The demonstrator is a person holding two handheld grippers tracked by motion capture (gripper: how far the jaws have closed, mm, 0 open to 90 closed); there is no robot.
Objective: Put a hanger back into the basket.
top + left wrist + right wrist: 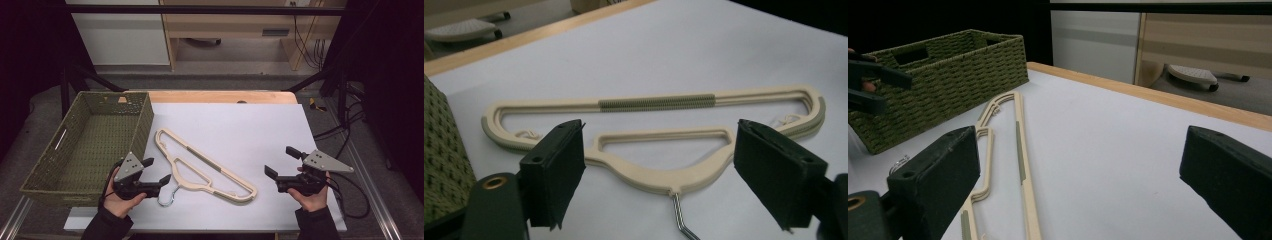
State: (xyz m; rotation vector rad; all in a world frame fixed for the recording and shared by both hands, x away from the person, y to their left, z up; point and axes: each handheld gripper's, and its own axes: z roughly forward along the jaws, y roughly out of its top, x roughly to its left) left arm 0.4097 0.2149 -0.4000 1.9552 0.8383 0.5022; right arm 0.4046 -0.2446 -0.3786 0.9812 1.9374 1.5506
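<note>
High view, centre of the frame: a cream hanger (pixel 205 167) lies flat on the white tabletop (pixel 240 125), metal hook (pixel 167 196) at lower left. Left gripper (pixel 156 172) hovers just beside the hook, fingers (pixel 556 170) apart, holding nothing. Right gripper (pixel 280 162), lower right, has fingers wide, empty. A green wicker basket (pixel 45 180) sits left; grey floor and wooden furniture lie beyond.

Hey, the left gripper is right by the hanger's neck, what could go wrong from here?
1. There look to be stacked hangers, so the open left gripper may pinch one and leave or drag the rest.
2. The metal hook lies near the jaws; it could snag or swing the stack.
3. The basket stands close beside the hangers' far end, so a lift may knock its wall.
</note>
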